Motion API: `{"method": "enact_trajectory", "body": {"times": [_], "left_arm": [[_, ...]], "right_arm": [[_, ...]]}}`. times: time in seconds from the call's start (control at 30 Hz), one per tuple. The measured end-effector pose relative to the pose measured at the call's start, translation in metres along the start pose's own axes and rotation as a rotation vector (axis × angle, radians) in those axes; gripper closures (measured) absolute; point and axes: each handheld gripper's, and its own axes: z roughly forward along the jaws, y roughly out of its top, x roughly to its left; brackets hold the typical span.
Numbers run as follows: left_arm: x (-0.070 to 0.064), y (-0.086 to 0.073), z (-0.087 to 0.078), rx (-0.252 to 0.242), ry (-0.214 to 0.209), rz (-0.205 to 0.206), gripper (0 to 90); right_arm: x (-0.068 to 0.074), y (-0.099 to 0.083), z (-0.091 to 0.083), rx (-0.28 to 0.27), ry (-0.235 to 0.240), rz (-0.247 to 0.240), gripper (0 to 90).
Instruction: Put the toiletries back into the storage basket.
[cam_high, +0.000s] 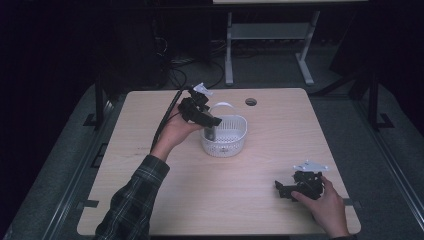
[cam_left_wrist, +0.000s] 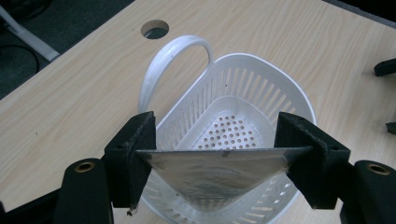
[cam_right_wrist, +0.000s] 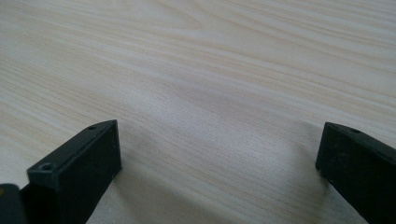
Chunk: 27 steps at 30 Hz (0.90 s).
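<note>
High view: left hand-held gripper (cam_high: 207, 121) is hovering over the near-left rim of the white basket (cam_high: 235, 141), which is sitting mid-desk (cam_high: 150, 200), a little toward the far side. It is carrying a dark, greyish flat piece (cam_high: 210, 132) that is hanging down into the basket's left part. Right hand-held gripper (cam_high: 281, 189) is resting low on the desk at the near right corner, well apart from the basket, so the left one is the nearer by far.

Left gripper view: jaws are standing fairly wide, clamping the metal-looking piece (cam_left_wrist: 210, 175) by its two ends. Its top edge is running straight across from jaw to jaw; the body is tapering downward, pointing into the basket (cam_left_wrist: 280, 98) directly below and ahead. The basket's handle (cam_left_wrist: 163, 60) is lying back on the far side. Likely next move: lowering and letting go, since the piece is already inside the rim line.

Right gripper view: jaws are spread wide, gripping nothing, bare desk wood (cam_right_wrist: 210, 70) between them.
</note>
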Motion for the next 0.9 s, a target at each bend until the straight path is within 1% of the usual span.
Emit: {"method": "enact_trajectory", "body": {"times": [0.5,0.9], "left_arm": [[-0.004,-0.01,0.016,0.03,-0.002,0.005,29.2],[-0.006,-0.015,0.02,0.038,-0.003,0.009,29.2]], "right_arm": [[0.0,0.0,0.0,0.0,0.0,0.0,0.0],[0.0,0.0,0.0,0.0,0.0,0.0,0.0]]}}
